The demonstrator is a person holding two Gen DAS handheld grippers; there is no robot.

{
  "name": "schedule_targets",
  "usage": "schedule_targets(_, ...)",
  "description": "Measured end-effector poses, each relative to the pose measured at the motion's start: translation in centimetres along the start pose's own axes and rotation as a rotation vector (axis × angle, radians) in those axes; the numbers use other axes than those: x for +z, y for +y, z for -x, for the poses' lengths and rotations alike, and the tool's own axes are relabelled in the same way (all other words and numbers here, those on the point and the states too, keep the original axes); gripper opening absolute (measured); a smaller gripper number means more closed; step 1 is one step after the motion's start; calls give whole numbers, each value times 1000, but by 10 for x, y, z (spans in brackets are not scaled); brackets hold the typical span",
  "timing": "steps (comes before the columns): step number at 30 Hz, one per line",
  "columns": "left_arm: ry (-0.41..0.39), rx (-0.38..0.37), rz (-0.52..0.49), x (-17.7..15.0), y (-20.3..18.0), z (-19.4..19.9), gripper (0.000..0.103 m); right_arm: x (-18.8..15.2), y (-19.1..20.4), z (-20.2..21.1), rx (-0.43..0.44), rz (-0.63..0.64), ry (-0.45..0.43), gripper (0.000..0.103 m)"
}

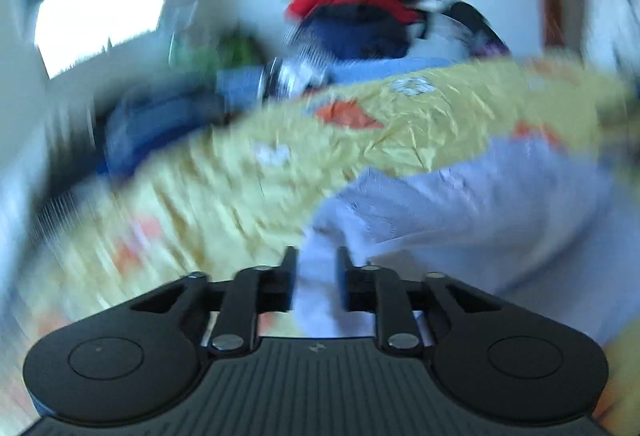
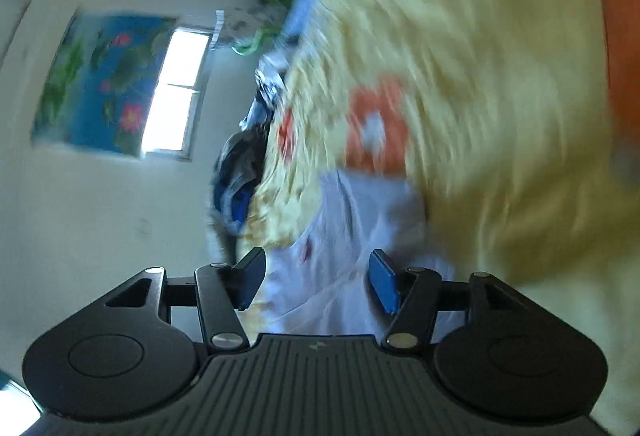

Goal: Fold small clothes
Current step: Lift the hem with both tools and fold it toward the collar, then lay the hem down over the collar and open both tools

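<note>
A small pale lavender-white garment (image 1: 460, 212) lies on a yellow bedspread with orange and white flowers (image 1: 240, 164). My left gripper (image 1: 318, 276) is shut on a bunched edge of this garment, the cloth pinched between the two black fingers. In the right wrist view the same garment (image 2: 360, 220) lies on the bedspread (image 2: 480, 76) and runs between my fingers. My right gripper (image 2: 316, 276) is open, its blue pads wide apart around the cloth. Both views are blurred by motion, and the right view is strongly tilted.
A heap of other clothes, red, dark blue and black (image 1: 352, 4), is piled at the back of the bed. More blue cloth (image 1: 160, 124) lies at its left. A window (image 2: 176, 92) and a blue flowered curtain (image 2: 100, 76) are on the wall.
</note>
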State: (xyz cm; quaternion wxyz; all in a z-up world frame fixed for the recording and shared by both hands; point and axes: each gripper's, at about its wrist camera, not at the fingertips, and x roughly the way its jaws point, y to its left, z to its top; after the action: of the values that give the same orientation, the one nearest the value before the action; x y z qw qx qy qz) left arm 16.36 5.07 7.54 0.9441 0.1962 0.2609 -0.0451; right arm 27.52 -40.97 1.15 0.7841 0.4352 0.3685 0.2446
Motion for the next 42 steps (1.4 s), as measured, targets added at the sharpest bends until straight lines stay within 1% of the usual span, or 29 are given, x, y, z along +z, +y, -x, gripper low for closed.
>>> schedule_targets(1,-55,42,-134,-6,-16,8,47,-3,17,2,-49,146,-5,57)
schedule_targets(2,-94,55,-233,-11,-29,13,69,-13,38,3,-112,345,-3,57)
schedule_targets(3,-131,55,-341,-18,-43,16,78,-25,55,1,-166,528,8,57)
schedule_targets(4,-141,40,-410,-21,-53,16,82,-38,67,0,-213,705,18,57)
schedule_targets(5,-131,5,-460,-23,-61,15,82,-59,80,-5,-257,921,41,58)
schedule_targets(6,-114,-31,-481,-24,-67,12,82,-74,84,-5,-273,1076,82,59)
schedule_targets(7,-107,-50,-494,-24,-70,10,82,-82,89,-11,-282,1181,126,55)
schedule_targets(8,-102,-59,-509,-25,-73,6,82,-89,89,-16,-274,1235,186,53)
schedule_targets(9,-84,-61,-521,-25,-74,0,82,-89,89,-20,-273,1225,222,53)
schedule_targets(11,-15,-70,-529,-25,-73,-16,82,-84,86,-31,-296,1202,260,53)
schedule_targets(12,1,-70,-528,-25,-72,-23,82,-84,85,-34,-307,1204,258,53)
schedule_targets(15,5,-75,-520,-19,-66,-32,80,-75,84,-47,-359,1247,225,53)
schedule_targets(16,2,-74,-526,-17,-67,-33,68,-76,85,-52,-374,1280,220,53)
schedule_targets(17,3,-66,-535,-14,-66,-35,50,-79,87,-58,-386,1327,222,53)
schedule_targets(18,13,-58,-543,-15,-66,-35,43,-85,86,-65,-394,1372,222,53)
schedule_targets(19,19,-46,-554,-15,-67,-40,32,-88,86,-67,-393,1413,220,53)
schedule_targets(21,30,-38,-584,-16,-68,-50,32,-96,84,-60,-383,1490,208,51)
schedule_targets(22,24,-32,-594,-16,-69,-51,32,-100,85,-63,-383,1531,208,49)
schedule_targets(24,12,-41,-591,-16,-68,-51,29,-102,87,-65,-374,1568,216,42)
schedule_targets(25,12,-47,-586,-15,-67,-51,27,-103,88,-65,-365,1572,232,30)
schedule_targets(26,6,-49,-582,-14,-67,-50,23,-103,88,-66,-364,1575,246,24)
schedule_targets(28,8,-71,-560,-12,-64,-48,19,-103,89,-66,-367,1580,256,24)
schedule_targets(30,9,-74,-542,-10,-62,-49,19,-98,91,-62,-359,1545,273,25)
schedule_targets(32,12,-76,-521,-7,-58,-49,14,-95,93,-57,-354,1513,268,31)
schedule_targets(35,15,-73,-473,0,-53,-51,10,-97,94,-51,-322,1488,300,38)
schedule_targets(37,22,-73,-432,7,-48,-54,8,-100,94,-50,-317,1503,326,38)
schedule_targets(39,31,-84,-390,13,-43,-55,8,-101,93,-52,-337,1520,316,40)
schedule_targets(42,39,-100,-358,17,-40,-56,8,-99,91,-58,-354,1527,306,40)
